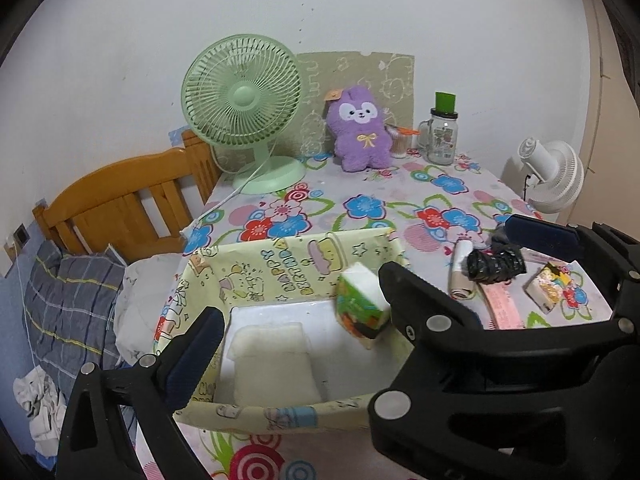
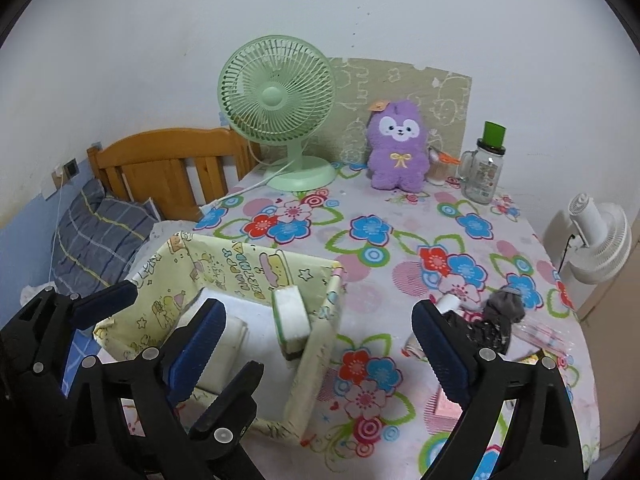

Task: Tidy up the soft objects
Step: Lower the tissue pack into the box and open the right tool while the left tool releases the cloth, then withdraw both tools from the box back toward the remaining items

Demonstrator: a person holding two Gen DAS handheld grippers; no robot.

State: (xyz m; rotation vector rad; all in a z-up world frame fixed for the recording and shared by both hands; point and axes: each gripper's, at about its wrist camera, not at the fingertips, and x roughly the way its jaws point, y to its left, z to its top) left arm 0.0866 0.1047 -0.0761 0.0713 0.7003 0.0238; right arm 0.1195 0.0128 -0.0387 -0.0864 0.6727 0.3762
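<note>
We are between placements: a white sponge block with a green printed wrapper [image 2: 291, 322] leans inside the pale yellow cartoon-print fabric box [image 1: 280, 258], beside a flat white foam pad [image 1: 272, 364]. Our left gripper [image 1: 298, 320] and right gripper [image 2: 320, 330] both stand released, nothing between their blue pads. Next we need the dark crumpled cloth [image 2: 500, 320] (possibly a sock, it is blurred) on the flowered tablecloth [image 2: 400, 240]; it should squash easily.

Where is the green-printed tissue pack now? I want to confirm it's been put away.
The green-printed tissue pack sits tilted inside the yellow cartoon-print box, against its right wall, beside a white folded cloth; the right wrist view shows the same.
</note>
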